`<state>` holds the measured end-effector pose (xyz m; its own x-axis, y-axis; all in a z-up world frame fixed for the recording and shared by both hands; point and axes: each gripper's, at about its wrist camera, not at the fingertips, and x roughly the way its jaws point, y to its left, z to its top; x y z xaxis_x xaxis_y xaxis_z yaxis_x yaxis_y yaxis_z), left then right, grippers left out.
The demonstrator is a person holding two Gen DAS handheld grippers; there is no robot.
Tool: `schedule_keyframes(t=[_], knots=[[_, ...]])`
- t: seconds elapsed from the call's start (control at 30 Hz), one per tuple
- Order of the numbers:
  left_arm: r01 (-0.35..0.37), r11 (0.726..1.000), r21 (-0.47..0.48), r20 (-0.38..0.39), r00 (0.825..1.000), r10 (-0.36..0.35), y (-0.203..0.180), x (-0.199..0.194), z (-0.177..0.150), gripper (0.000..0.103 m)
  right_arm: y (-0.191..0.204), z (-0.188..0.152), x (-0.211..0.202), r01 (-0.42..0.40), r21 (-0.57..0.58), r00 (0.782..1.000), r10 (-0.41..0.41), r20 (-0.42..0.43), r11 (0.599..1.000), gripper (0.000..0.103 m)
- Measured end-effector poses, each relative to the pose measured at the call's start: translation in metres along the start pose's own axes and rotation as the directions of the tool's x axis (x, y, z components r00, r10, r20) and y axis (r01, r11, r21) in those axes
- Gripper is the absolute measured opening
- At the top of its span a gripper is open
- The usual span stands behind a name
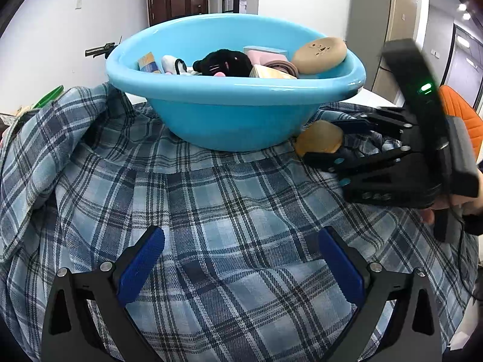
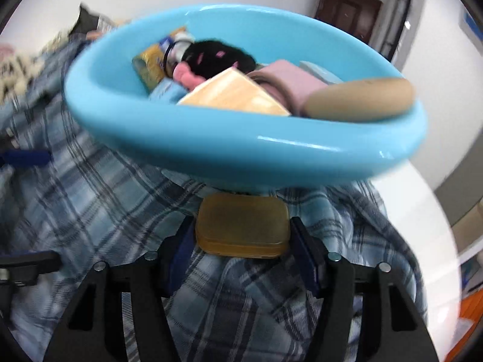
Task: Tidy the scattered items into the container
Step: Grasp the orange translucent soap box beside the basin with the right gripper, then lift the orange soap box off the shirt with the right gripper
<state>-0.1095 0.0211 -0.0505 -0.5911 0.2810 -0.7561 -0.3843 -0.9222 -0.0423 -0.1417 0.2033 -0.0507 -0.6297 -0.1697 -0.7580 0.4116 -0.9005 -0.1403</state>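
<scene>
A light blue basin (image 1: 238, 89) stands on a blue plaid cloth (image 1: 229, 199) and holds several items: a black plush toy (image 1: 225, 61), a tan round cushion (image 1: 320, 54), a yellow box and a pink item. My right gripper (image 2: 241, 241) is shut on an amber soap bar (image 2: 241, 226), just in front of and below the basin (image 2: 241, 138). In the left wrist view the soap bar (image 1: 320, 137) and the right gripper (image 1: 329, 141) sit at the basin's right foot. My left gripper (image 1: 241, 259) is open and empty over the cloth, short of the basin.
The plaid cloth (image 2: 90, 199) is rumpled into folds at the left. A white table edge (image 2: 422, 211) shows at the right. An orange chair (image 1: 462, 111) stands at far right. A green item (image 1: 49, 95) lies at far left behind the cloth.
</scene>
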Motion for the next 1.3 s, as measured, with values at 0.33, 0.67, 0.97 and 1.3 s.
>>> schedule_keyframes(t=[0.33,0.67,0.97,1.3], knots=[[-0.015,1.000,0.008,0.010,1.000,0.015,-0.004,-0.003,-0.003,0.103,-0.003,-0.032,-0.046,-0.142,0.117,0.990,0.144,-0.008,0.983,0.060],[-0.115,0.989,-0.091,0.169,0.977,0.130,-0.007,-0.061,-0.006,0.103,0.033,-0.034,-0.108,-0.016,0.189,0.984,-0.018,0.175,0.982,0.060],[-0.221,0.955,-0.196,0.270,0.924,0.270,-0.007,-0.098,-0.025,0.103,0.030,-0.057,-0.134,0.031,0.302,0.962,-0.110,0.251,0.953,0.060],[-0.135,0.948,-0.290,0.198,0.960,0.197,0.007,-0.089,-0.028,0.103,0.034,-0.062,-0.137,-0.003,0.289,0.952,-0.086,0.295,0.957,0.060]])
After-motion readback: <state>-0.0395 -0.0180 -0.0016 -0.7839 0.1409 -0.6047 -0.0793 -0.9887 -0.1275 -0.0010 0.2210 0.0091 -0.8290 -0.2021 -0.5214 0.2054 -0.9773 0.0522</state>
